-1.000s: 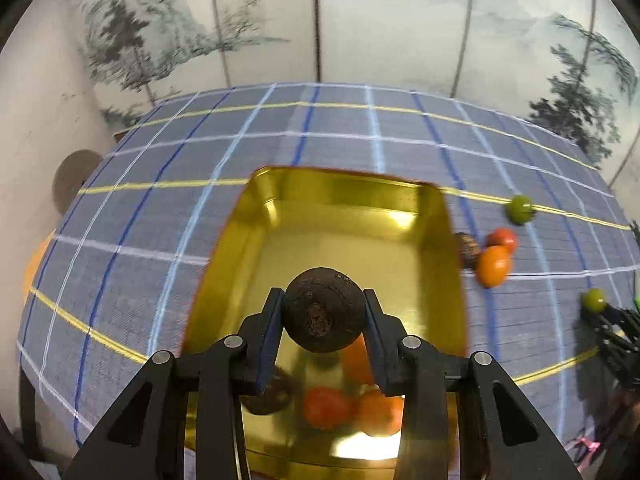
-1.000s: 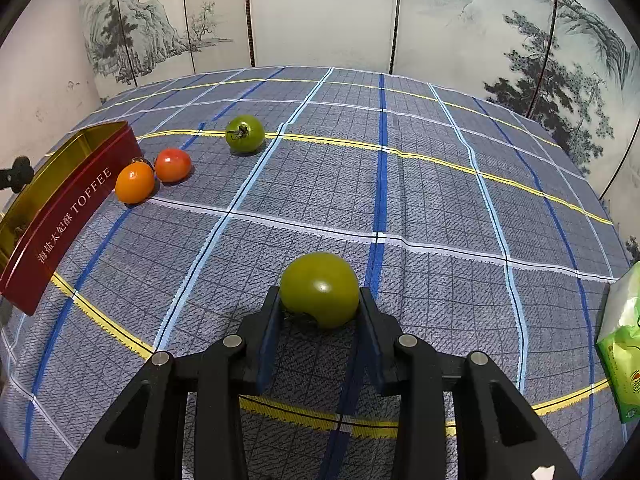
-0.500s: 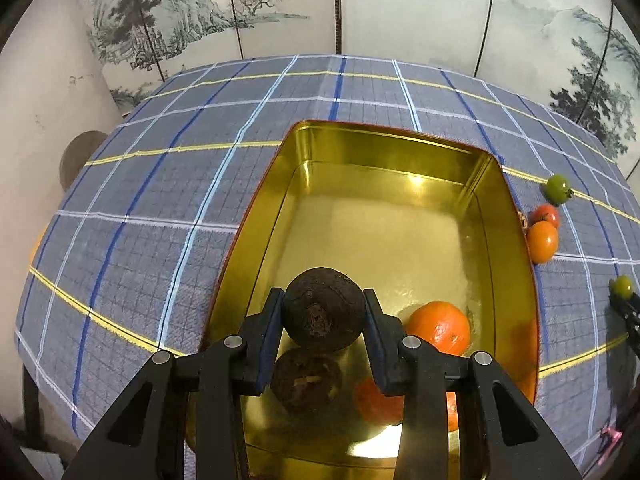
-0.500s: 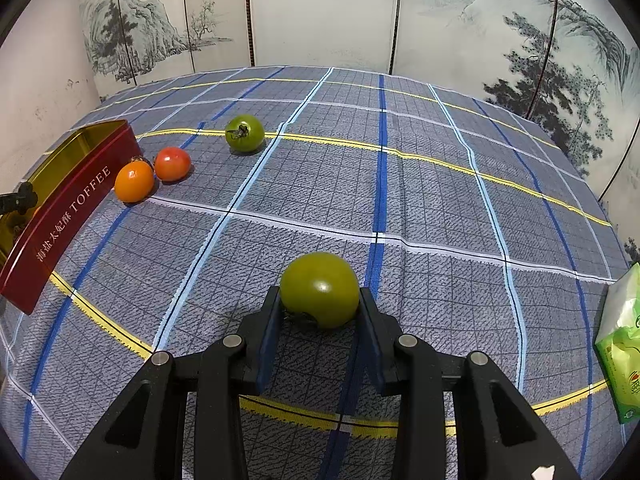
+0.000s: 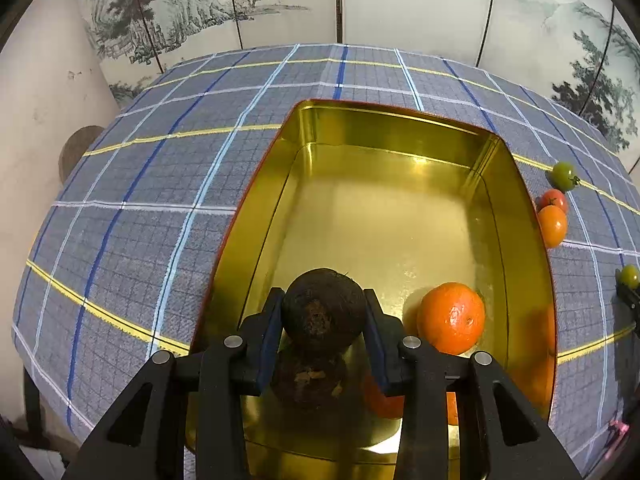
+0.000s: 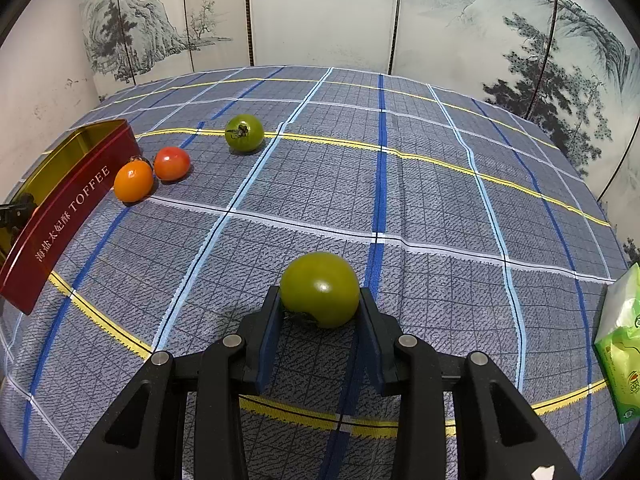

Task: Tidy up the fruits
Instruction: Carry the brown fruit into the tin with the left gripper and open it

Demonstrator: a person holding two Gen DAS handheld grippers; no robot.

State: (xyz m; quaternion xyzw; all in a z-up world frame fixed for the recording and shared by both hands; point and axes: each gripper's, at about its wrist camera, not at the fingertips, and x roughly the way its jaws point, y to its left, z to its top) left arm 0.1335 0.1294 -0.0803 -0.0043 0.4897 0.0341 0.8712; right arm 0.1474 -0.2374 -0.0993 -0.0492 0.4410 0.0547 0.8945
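1. Fruit in both sets of tongs right now: the left tongs (image 5: 323, 320) clamp a dark brown, rough-skinned round fruit (image 5: 323, 312), pads pressing its two sides at the widest part.
2. That brown fruit hangs low inside the gold-lined rectangular metal tin (image 5: 400, 128), directly above a second dark brown fruit (image 5: 310, 376) lying on the tin's floor.
3. Beside it in the tin sits a glossy orange mandarin (image 5: 451, 317), with more orange fruit partly hidden under the tongs.
4. Handling judgement: the brown one looks hard-shelled and light, its coarse skin giving the pads good bite, so slipping seems unlikely. Released onto its twin, it could well roll off.
5. Over to the right tongs (image 6: 320, 304): they grip a smooth green tomato (image 6: 319, 288) across its middle, close above the blue plaid-clothed bench (image 6: 420, 184).
6. Tomato skin is slick and the flesh soft, I reckon, so a firm squeeze risks bruising; the hold at the equator is the safe one.
7. Waiting outside the tin's red wall: a small orange tomato (image 6: 133, 181), a red tomato (image 6: 171, 163), another green tomato (image 6: 244, 132).
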